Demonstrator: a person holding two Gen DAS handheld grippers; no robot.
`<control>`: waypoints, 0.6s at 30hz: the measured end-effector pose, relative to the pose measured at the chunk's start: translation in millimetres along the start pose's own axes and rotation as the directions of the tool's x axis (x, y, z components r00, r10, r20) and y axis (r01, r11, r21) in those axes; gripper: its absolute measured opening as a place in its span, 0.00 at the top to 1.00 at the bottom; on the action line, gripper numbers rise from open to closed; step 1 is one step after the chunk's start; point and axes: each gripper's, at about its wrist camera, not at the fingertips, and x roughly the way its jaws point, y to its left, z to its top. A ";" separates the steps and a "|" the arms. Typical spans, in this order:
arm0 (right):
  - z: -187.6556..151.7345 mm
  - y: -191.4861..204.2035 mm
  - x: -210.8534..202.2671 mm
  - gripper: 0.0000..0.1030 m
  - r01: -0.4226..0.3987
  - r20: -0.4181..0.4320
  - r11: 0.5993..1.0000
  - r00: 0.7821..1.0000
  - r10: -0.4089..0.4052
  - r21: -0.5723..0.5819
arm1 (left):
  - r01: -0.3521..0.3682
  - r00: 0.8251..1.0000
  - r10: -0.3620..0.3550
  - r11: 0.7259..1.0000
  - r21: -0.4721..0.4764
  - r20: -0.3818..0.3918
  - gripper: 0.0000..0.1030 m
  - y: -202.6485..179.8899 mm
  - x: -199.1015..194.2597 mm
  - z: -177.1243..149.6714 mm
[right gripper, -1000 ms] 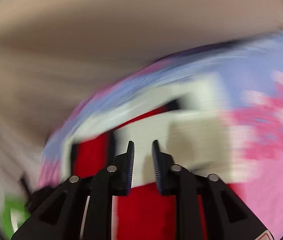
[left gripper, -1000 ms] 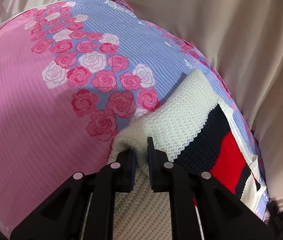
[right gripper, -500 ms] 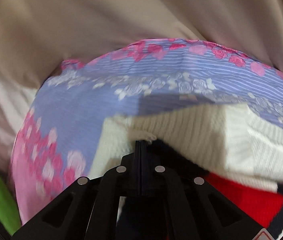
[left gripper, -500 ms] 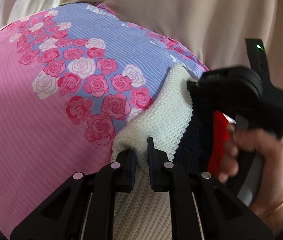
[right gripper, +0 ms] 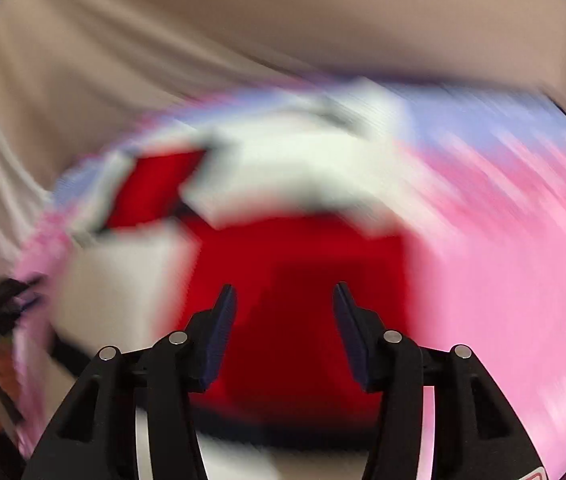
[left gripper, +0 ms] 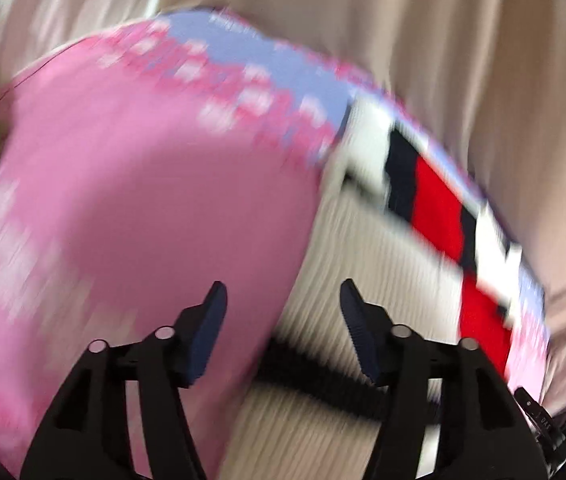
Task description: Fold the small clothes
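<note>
Heavy motion blur, fisheye-dark corners — soft, even light

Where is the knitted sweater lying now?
In the left wrist view the knitted sweater lies right of centre on the pink floral sheet, ahead of the open left hand-held gripper.

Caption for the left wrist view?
Left claw open, just released, empty above the cream, red and navy knit on pink floral cloth.

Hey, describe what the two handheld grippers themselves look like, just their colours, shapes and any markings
Both match. The left gripper and the right gripper each have two angular matte-black plastic fingers with triangular cut-outs and round silver pins at the joints. The fingertips carry dark navy ribbed pads, flat and tapering to a point. A red-outlined marking shows at the right gripper's lower edge, too cropped to read.
</note>
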 end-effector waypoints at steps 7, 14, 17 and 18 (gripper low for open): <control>-141.1 -83.2 -58.9 0.47 -0.034 -0.235 0.983 0.969 0.077 0.183 | 0.030 0.986 -0.041 0.997 -0.072 -0.162 0.36 10.2 -33.3 -114.2; -156.2 -31.3 -35.0 0.29 -0.160 -0.174 0.979 0.968 0.180 0.124 | 0.044 0.985 -0.062 0.993 -0.113 -0.161 0.60 -11.3 -20.4 -114.4; -137.3 -22.9 -19.9 0.86 -0.177 -0.154 0.973 0.968 0.200 0.151 | 0.048 0.977 -0.075 0.989 -0.138 -0.199 0.93 -17.5 -13.5 -108.9; -130.0 -23.8 -14.9 0.92 -0.190 -0.158 0.966 0.963 0.218 0.173 | 0.057 0.977 -0.087 0.987 -0.151 -0.197 0.93 -18.5 -16.0 -107.1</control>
